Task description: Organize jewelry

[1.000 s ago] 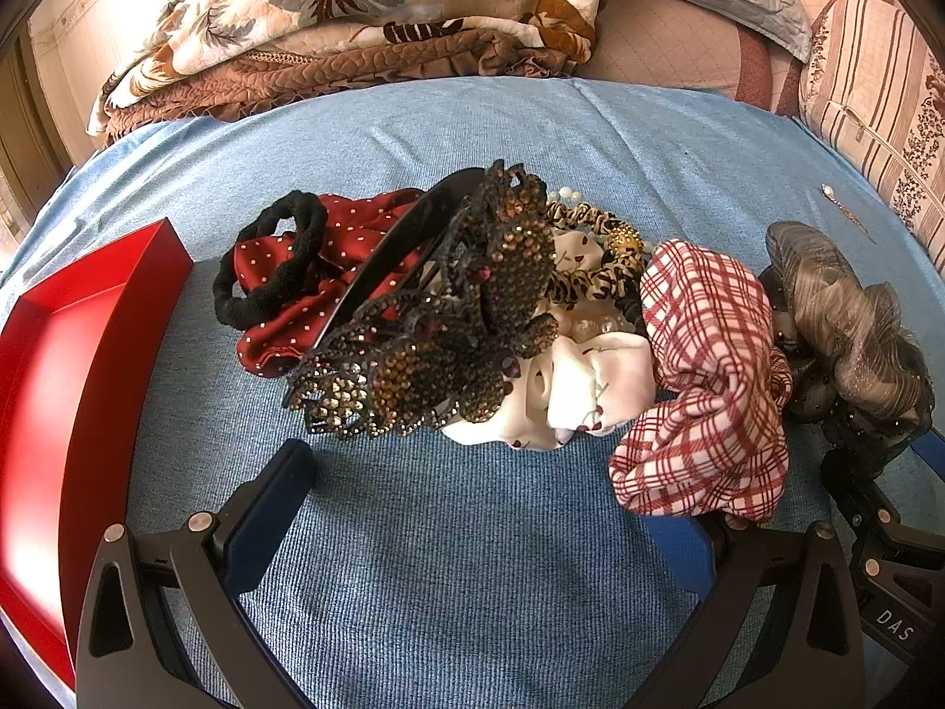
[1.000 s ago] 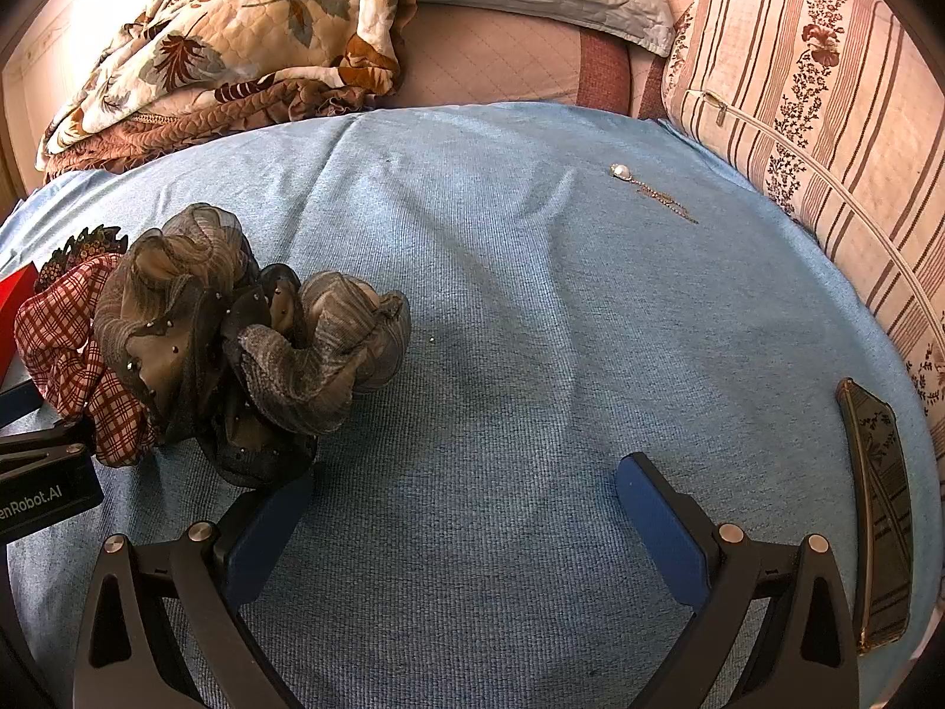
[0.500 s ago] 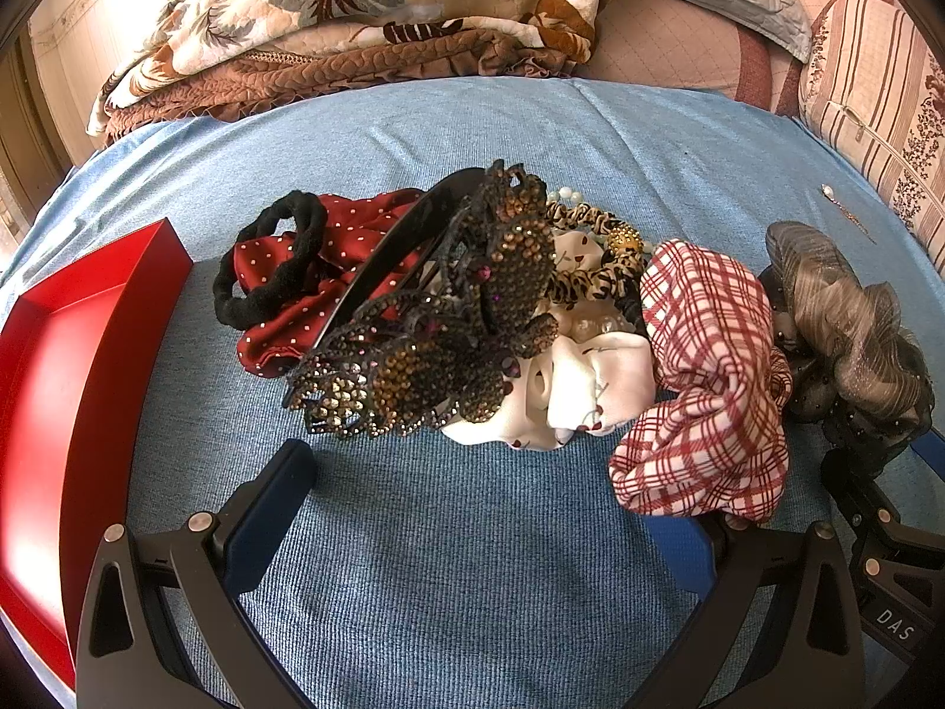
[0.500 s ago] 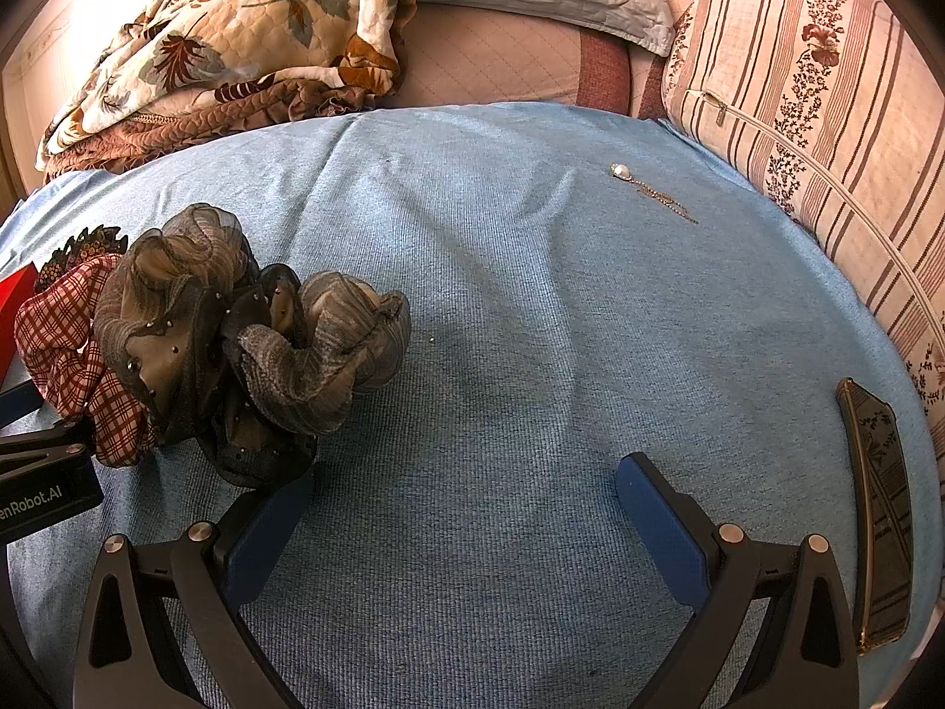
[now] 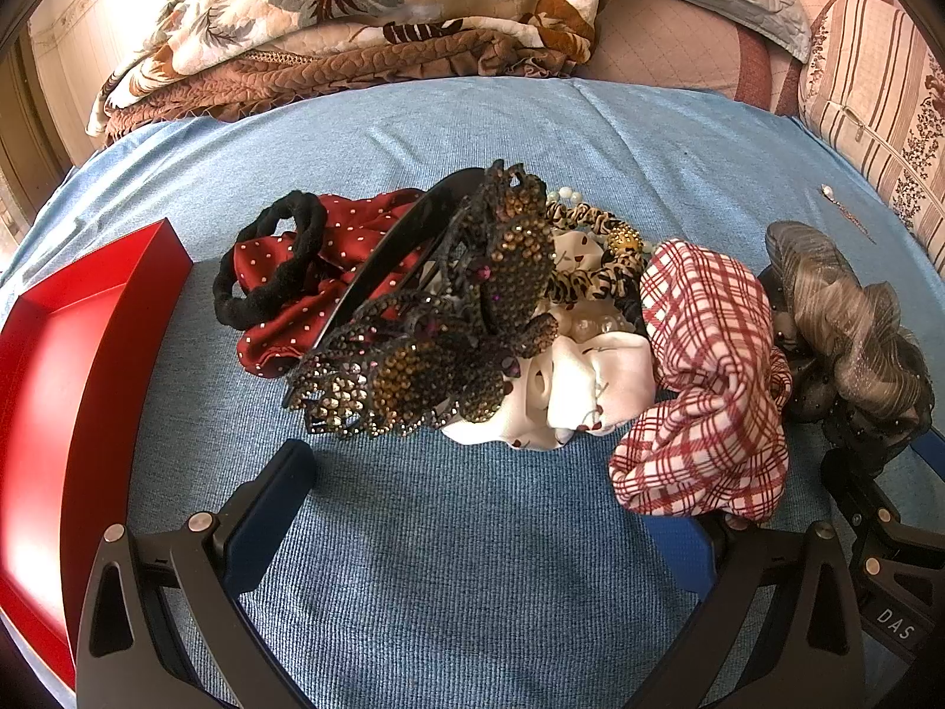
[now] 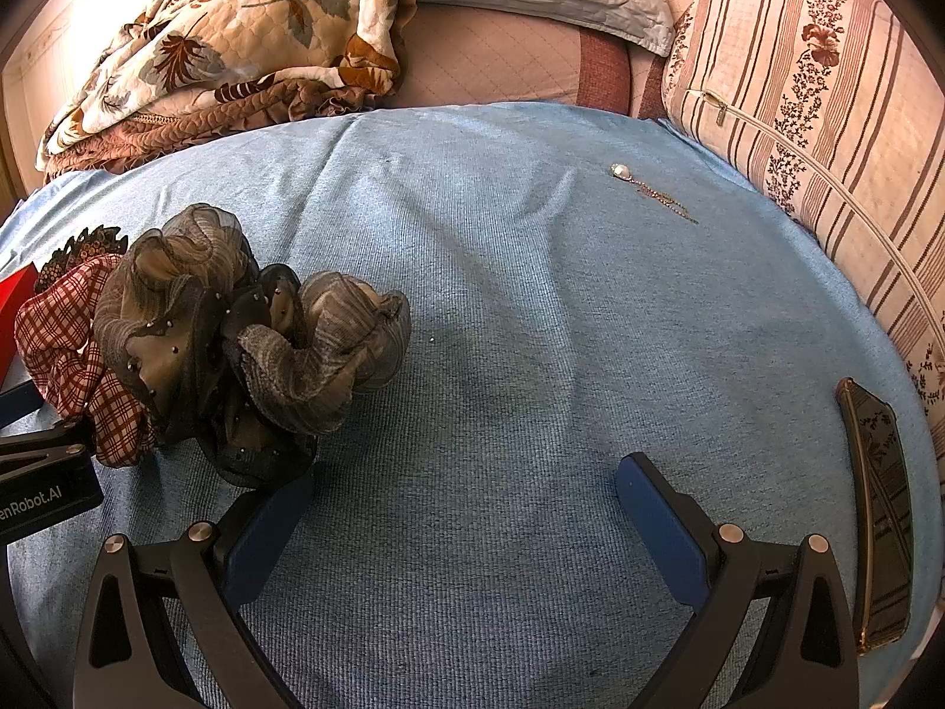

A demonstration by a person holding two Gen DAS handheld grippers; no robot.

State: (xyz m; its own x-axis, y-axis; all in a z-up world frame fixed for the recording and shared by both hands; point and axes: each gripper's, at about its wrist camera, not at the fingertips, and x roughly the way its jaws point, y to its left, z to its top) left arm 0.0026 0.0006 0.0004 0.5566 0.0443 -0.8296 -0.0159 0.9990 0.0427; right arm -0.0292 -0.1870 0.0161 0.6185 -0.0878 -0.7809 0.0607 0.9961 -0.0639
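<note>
A heap of hair accessories lies on the blue bed cover: a rhinestone butterfly clip, a black headband, a black hair tie, a dark red dotted scrunchie, a white scrunchie, a plaid scrunchie and a grey-brown organza scrunchie, also in the right wrist view. A red tray sits left. My left gripper is open just before the heap. My right gripper is open and empty, right of the heap.
A small pendant on a chain lies far right on the cover. A dark patterned flat case lies at the right edge. A folded floral quilt and striped pillows line the back.
</note>
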